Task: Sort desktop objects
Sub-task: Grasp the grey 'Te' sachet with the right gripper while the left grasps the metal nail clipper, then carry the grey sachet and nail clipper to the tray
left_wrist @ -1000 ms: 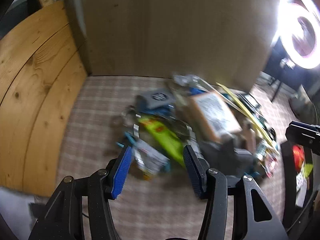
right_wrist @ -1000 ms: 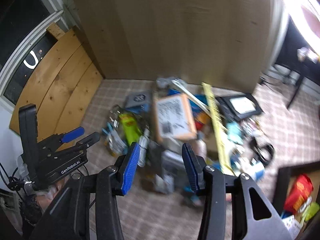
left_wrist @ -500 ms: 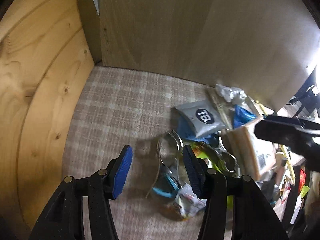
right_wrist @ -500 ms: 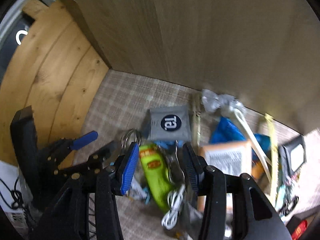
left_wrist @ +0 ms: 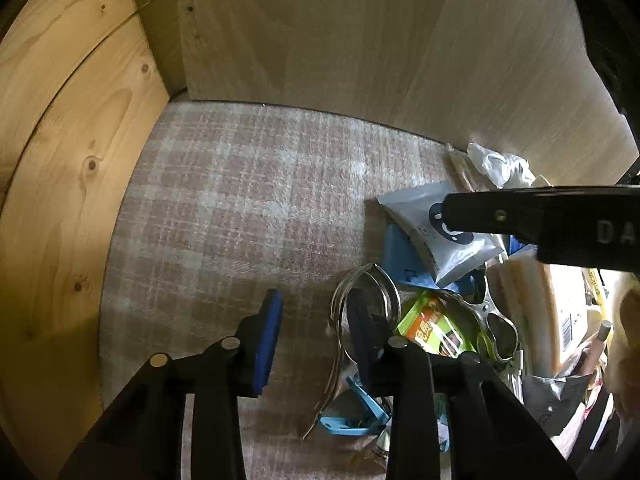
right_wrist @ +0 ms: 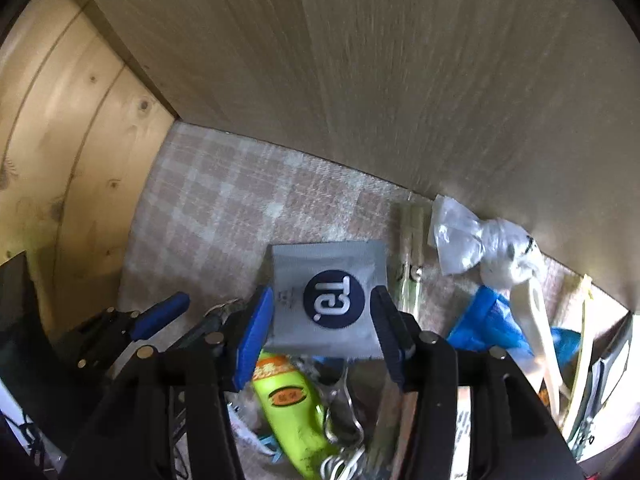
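Desktop objects are all heaped toward the right side of the checked cloth (left_wrist: 240,200), close to its back edge under the wooden panel (right_wrist: 360,80). I count one grey pouch (right_wrist: 328,292) with a round dark logo, one lime-green packet (right_wrist: 296,412), one crumpled clear bag (right_wrist: 472,236) and one blue clip (left_wrist: 352,420).

The right gripper (right_wrist: 322,328) has just been opening and its jaws straddle the grey pouch; can't tell if the pads touch it.

The left gripper (left_wrist: 314,332) has just been closing, narrow now, over bare cloth beside some metal rings (left_wrist: 368,292).

Only the left view shows the sunglasses (left_wrist: 496,324); only the right shows a white strip (right_wrist: 536,320).
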